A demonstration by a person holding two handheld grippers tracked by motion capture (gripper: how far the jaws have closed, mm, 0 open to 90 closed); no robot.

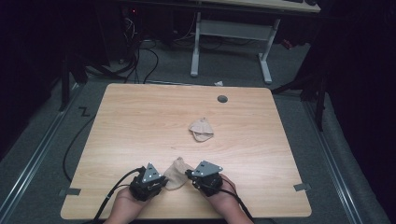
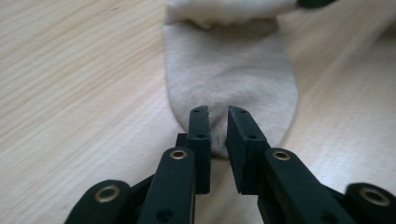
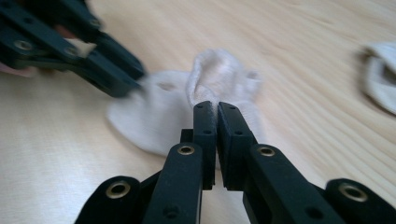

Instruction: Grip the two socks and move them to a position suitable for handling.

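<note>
Left gripper (image 1: 161,179) and right gripper (image 1: 190,176) sit close together at the near edge of the desk (image 1: 140,121) in the high view, with a tan sock (image 1: 178,171) between them, touching both. A second sock (image 1: 201,129) lies alone near the middle of the desk, well apart. It looks like the work on the near sock has only just begun, and the far sock is not touched yet. In this view the hands and gripper bodies cover the sock's ends, so I cannot tell its whole shape. In the left gripper view, the left gripper (image 2: 218,116) has its jaws a little apart, with the rounded end of the sock (image 2: 229,70) between the tips. They are not squeezed tight, so the hold looks loose or not made yet. The far end of the sock is cut off at the top. In the right gripper view, the right gripper (image 3: 216,109) is closed on a raised fold of the sock (image 3: 159,112). The left gripper (image 3: 126,81) touches the sock's other side, but it is blurry. The second sock (image 3: 380,77) is cut off at the right edge.
</note>
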